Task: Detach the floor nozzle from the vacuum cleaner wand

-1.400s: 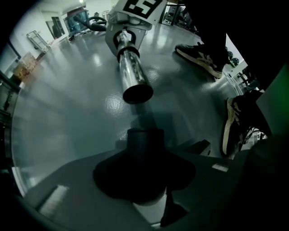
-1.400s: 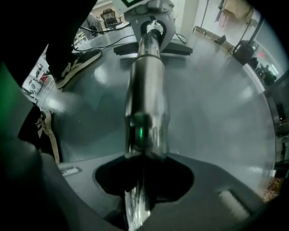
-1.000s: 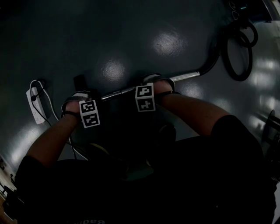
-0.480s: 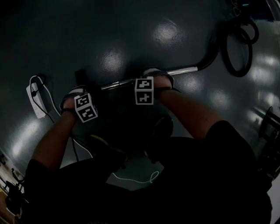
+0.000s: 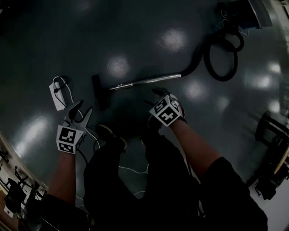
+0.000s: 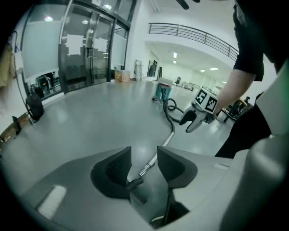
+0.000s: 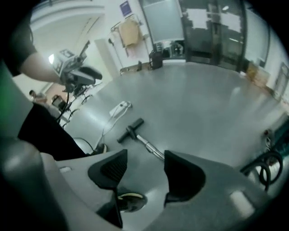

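The chrome wand [image 5: 149,81] lies flat on the dark floor, with the black floor nozzle [image 5: 97,91] at its left end. In the right gripper view the nozzle [image 7: 130,130] looks joined to the wand [image 7: 149,145]. My left gripper [image 5: 81,110] hangs high above the floor, nearer me than the nozzle. It is open, its jaws have just been closing, and nothing is between them. My right gripper [image 5: 156,97] hovers above the wand's near side. It is open and empty, and its jaws have just been opening. Both grippers [image 6: 143,155] [image 7: 145,160] look down past their jaws at the wand.
The black hose [image 5: 220,56] loops from the wand to the vacuum body [image 5: 244,11] at the top right. A white power strip [image 5: 57,95] with its cable lies left of the nozzle. My shoes [image 5: 110,135] stand near the wand. Furniture [image 5: 271,131] lines the right edge.
Both grippers were down at the wand. They have lifted well clear of it and tilted, and the floor looks farther away. The wand and nozzle stay on the floor.
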### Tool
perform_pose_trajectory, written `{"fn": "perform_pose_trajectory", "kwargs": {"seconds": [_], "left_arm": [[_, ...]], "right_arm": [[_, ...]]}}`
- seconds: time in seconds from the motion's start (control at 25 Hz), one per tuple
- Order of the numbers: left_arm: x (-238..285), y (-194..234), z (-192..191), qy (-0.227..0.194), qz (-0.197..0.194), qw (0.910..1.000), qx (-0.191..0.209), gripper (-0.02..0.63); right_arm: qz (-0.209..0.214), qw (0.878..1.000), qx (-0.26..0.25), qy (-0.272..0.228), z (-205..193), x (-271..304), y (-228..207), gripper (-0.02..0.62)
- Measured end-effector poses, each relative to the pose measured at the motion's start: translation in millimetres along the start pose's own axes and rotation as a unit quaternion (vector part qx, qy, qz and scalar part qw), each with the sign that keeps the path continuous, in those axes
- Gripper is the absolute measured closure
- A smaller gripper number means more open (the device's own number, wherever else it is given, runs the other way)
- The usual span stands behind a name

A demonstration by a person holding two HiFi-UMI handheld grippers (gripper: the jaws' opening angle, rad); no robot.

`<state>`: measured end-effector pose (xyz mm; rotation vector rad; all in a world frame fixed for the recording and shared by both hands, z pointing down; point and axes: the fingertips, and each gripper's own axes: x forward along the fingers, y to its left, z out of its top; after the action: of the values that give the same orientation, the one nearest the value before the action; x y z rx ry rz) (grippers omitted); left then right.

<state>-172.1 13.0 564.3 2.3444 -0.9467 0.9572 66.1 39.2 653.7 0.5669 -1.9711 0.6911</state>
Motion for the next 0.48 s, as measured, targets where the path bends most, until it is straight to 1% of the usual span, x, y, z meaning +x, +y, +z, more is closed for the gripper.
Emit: {"fn": "perform_pose_trajectory", "kwargs": {"seconds": [0.08, 0.16, 0.2, 0.28, 0.36, 0.48], "left_arm": [[-45.5, -14.3, 32.9, -0.007, 0.012, 0.9999, -0.002, 0.428], [-87.5, -35.6, 63.5, -0.005, 0.013, 0.9999, 0.001, 0.436], [-109.2, -48.6, 76.7, -0.001, 0.012, 0.9999, -0.003, 0.436], [-154.9, -74.7, 103.2, 0.005, 0.013, 0.9995, -0.03, 0.457], [-196.9, -95.3, 139.3, -0.011, 0.021, 0.9985, -0.049, 0.456], [-259.4, -124.2, 190.8, -0.051, 0.038, 0.9965, -0.054, 0.457]], "right_arm": [[-0.006, 0.999, 0.036, -0.012, 4.8, -57.3, 12.8, 0.344], [-0.004, 0.998, 0.059, -0.011, 4.7, -111.7, 31.0, 0.344], [0.001, 0.998, 0.067, -0.008, 3.8, -138.8, 43.4, 0.344], [0.016, 0.997, 0.072, -0.009, 8.4, -192.3, 71.2, 0.344], [0.031, 0.997, 0.067, -0.022, 26.6, -240.5, 90.7, 0.344], [0.048, 0.996, 0.058, -0.048, 56.6, -301.0, 118.2, 0.345]]}}
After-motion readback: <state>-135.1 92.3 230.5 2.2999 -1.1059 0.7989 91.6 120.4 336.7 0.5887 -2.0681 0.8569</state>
